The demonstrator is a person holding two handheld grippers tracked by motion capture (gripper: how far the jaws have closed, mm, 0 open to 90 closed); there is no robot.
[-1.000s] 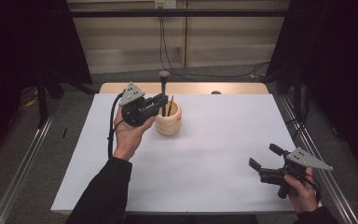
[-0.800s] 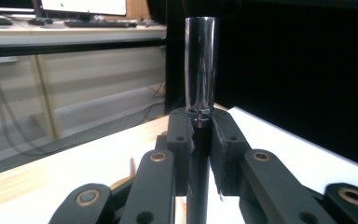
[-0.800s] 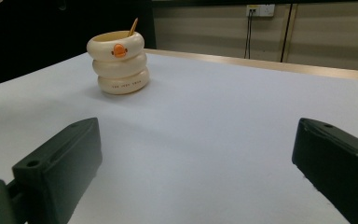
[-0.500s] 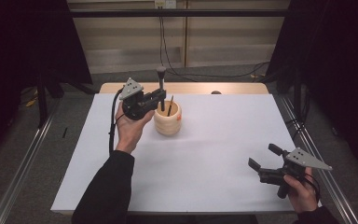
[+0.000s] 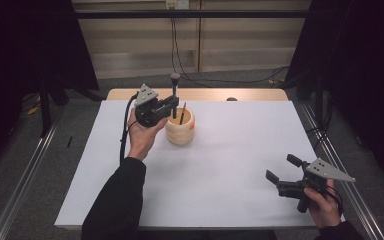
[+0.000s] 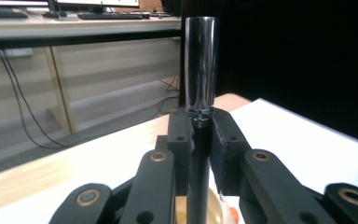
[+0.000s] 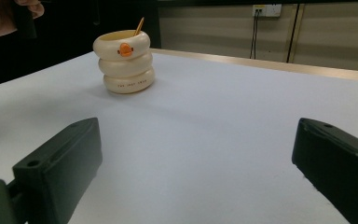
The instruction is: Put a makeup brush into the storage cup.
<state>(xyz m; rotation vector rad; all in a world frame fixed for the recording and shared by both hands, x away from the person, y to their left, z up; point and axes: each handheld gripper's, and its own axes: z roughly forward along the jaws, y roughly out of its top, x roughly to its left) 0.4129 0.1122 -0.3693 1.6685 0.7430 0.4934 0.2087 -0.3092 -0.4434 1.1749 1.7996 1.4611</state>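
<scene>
Right gripper view shows one cream ringed cup (image 7: 124, 62) with an orange duck beak on its front and a line of small dark lettering on its lowest ring, too small to read. One thin stick (image 7: 139, 26) leans inside it. High view puts this cup (image 5: 180, 130) at the far left-centre of the white desk (image 5: 230, 175). One left tool (image 5: 166, 105) is clamped on one upright dark rod (image 5: 174, 95), just left of the cup and above its rim. One right tool (image 5: 283, 169) sits at the near right, its jaws wide apart.
</scene>
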